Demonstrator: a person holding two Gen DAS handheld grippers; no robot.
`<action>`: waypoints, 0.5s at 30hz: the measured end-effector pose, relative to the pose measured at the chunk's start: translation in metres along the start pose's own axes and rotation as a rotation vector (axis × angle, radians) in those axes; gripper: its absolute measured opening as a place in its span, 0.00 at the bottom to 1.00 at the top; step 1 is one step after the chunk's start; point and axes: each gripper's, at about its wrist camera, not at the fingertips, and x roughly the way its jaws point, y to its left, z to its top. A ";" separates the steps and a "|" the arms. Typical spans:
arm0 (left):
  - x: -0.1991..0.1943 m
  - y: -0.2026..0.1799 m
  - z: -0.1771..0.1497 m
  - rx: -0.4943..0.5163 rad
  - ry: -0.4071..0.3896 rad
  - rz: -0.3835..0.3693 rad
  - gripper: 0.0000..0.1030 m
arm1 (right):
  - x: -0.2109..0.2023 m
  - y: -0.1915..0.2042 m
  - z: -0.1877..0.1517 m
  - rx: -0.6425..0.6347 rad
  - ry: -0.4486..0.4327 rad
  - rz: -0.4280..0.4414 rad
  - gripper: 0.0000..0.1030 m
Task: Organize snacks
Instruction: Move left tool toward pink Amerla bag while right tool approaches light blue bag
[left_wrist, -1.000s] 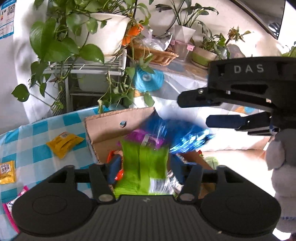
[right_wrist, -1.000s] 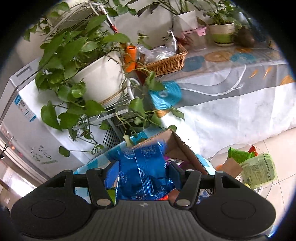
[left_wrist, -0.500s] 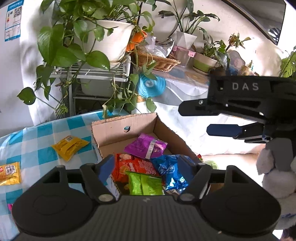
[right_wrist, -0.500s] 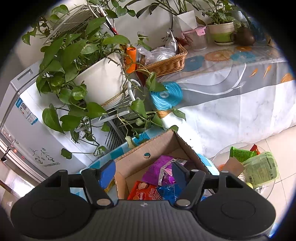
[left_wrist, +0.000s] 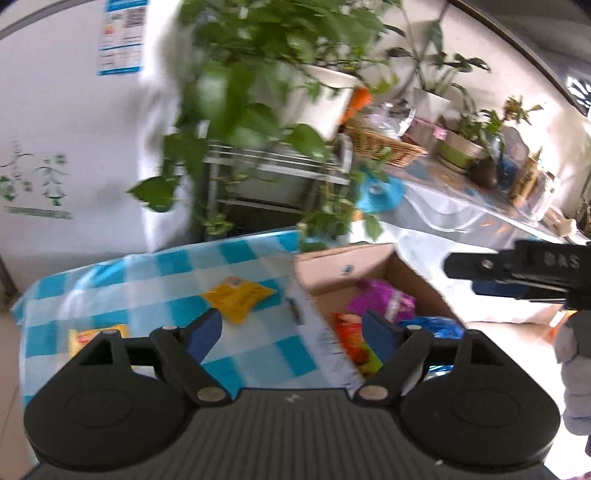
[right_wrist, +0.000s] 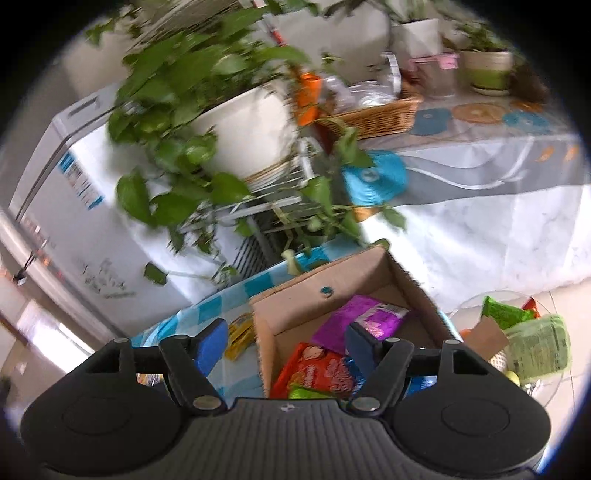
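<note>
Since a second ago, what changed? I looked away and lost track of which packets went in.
Both tools let go. The left tool dropped its green packet into the cardboard box and swung left over the checked cloth; the right tool dropped its blue packet there. Both are empty, jaws opening. The yellow packet, purple packet and orange packet stayed put.

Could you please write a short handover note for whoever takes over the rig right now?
Left tongs: jaws opening, nothing between them, above the checkered tablecloth.
Right tongs: jaws opening, empty, over the cardboard box.
Done: purple packet, orange packet, blue packet and a green packet lie in the box.
Left: yellow packet and a second yellow packet wait on the cloth beside the box; box them next.
</note>
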 end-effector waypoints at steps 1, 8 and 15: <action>-0.002 0.008 -0.001 -0.002 0.001 0.015 0.81 | 0.001 0.005 -0.001 -0.022 0.005 0.008 0.74; -0.014 0.054 -0.018 0.010 0.037 0.058 0.84 | 0.009 0.038 -0.017 -0.140 0.048 0.048 0.76; -0.014 0.090 -0.037 0.030 0.083 0.069 0.85 | 0.008 0.068 -0.046 -0.245 0.077 0.063 0.76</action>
